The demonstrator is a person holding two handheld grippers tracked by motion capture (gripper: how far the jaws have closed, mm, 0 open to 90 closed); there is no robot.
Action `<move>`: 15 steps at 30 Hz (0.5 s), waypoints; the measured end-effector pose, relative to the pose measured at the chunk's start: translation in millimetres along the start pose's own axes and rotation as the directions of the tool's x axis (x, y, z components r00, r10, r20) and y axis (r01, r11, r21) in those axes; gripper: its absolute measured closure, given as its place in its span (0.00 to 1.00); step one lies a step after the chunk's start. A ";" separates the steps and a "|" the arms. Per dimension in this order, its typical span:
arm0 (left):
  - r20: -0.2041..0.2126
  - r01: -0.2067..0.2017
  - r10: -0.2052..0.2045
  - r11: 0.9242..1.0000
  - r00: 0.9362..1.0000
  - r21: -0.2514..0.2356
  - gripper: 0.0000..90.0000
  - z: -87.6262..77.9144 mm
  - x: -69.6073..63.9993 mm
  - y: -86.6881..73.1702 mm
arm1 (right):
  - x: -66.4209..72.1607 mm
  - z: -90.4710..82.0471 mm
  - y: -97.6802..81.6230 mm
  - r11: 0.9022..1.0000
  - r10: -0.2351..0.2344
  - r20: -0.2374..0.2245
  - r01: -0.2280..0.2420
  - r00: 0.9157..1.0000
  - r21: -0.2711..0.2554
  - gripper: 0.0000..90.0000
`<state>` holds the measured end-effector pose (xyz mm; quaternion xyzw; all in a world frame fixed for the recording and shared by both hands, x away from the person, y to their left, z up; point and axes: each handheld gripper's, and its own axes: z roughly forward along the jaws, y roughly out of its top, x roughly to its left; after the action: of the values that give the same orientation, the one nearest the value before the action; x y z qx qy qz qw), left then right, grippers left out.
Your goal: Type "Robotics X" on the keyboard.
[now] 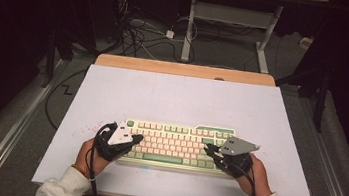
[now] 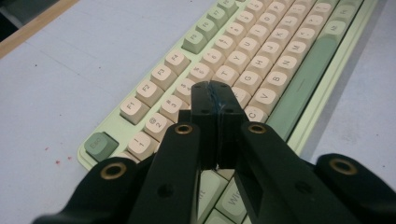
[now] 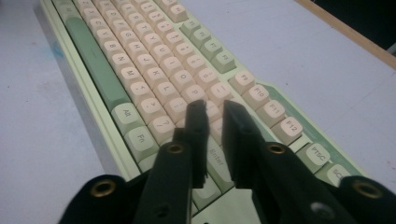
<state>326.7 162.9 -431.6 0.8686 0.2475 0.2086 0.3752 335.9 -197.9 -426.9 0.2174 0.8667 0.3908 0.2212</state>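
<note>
From the high view, the keyboard [image 1: 176, 146] lay flat on the pale table [image 1: 182, 99], near my edge of it, long side across. My left gripper [image 1: 136, 137] hung over its left end and my right gripper [image 1: 209, 148] over its right end, both tips pointing inward above the keys.

In the left gripper view, my jaws were pressed together with nothing between them, their tips poised just over the letter rows of the keyboard [image 2: 261, 65], around the middle-left keys. Whether they touched a cap I could not tell.

In the right gripper view, my jaws stood slightly spread, a narrow gap between them and nothing held, above the keys near Enter on the keyboard [image 3: 154, 70].

I judged the board to be a stiff, rigid plastic slab, moderately heavy for its size and not likely to flex. The smooth keycaps would be slippery and would sink or pop off if pinched, so they made a poor grip. To shift it, I reckoned the better hold was the case rim at each short end, one gripper per side, or a flat push against the front edge.
</note>
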 end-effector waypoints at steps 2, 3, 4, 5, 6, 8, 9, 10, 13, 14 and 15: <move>-0.007 -0.004 0.004 1.000 1.000 -0.003 0.93 0.4 -0.8 -0.3 | -0.5 -1.8 0.5 1.000 0.000 0.005 0.000 1.000 -0.018 0.83; -0.011 -0.006 0.006 1.000 1.000 -0.003 0.93 0.7 -1.3 -0.3 | -0.6 -2.4 0.8 1.000 0.000 0.010 0.001 1.000 -0.022 0.81; -0.017 -0.010 0.010 1.000 1.000 -0.002 0.91 1.2 -1.8 -0.3 | -0.8 -2.5 0.9 1.000 0.001 0.010 -0.001 1.000 -0.024 0.78; -0.023 -0.014 0.014 1.000 1.000 0.000 0.91 1.6 -2.4 -0.4 | -0.9 -2.5 0.8 1.000 0.001 0.010 -0.001 1.000 -0.025 0.76; -0.024 -0.015 0.015 1.000 1.000 0.000 0.88 2.0 -2.8 -0.5 | -0.6 -2.5 0.7 1.000 0.001 0.015 -0.001 1.000 -0.028 0.75; -0.030 -0.014 0.014 1.000 0.999 -0.004 0.82 2.7 -3.5 -0.6 | -0.7 -2.5 0.6 0.999 0.004 0.020 -0.003 1.000 -0.038 0.69; -0.037 -0.017 0.017 1.000 0.999 -0.002 0.78 2.8 -3.8 -0.5 | -0.9 -2.5 0.6 0.999 0.006 0.027 -0.004 1.000 -0.041 0.67; -0.035 -0.017 0.017 1.000 0.999 -0.004 0.77 2.8 -3.7 -0.5 | -1.1 -2.5 0.6 0.999 0.006 0.028 -0.005 1.000 -0.043 0.67; -0.046 -0.021 0.021 1.000 0.999 0.000 0.66 3.5 -3.7 -0.1 | -0.5 -2.5 0.6 0.998 0.008 0.041 -0.006 0.999 -0.056 0.60; -0.050 -0.021 0.021 1.000 0.999 0.002 0.62 4.1 -3.7 -0.1 | -0.7 -2.6 0.7 0.998 0.010 0.040 -0.008 0.999 -0.059 0.58; -0.055 -0.021 0.021 1.000 0.998 0.002 0.60 4.7 -3.9 -0.3 | -0.6 -2.4 0.8 0.998 0.012 0.041 -0.010 0.999 -0.060 0.55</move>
<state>326.0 158.1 -435.5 0.8655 0.2488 0.2359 0.3653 335.3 -199.2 -424.7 0.2236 0.8485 0.4132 0.2435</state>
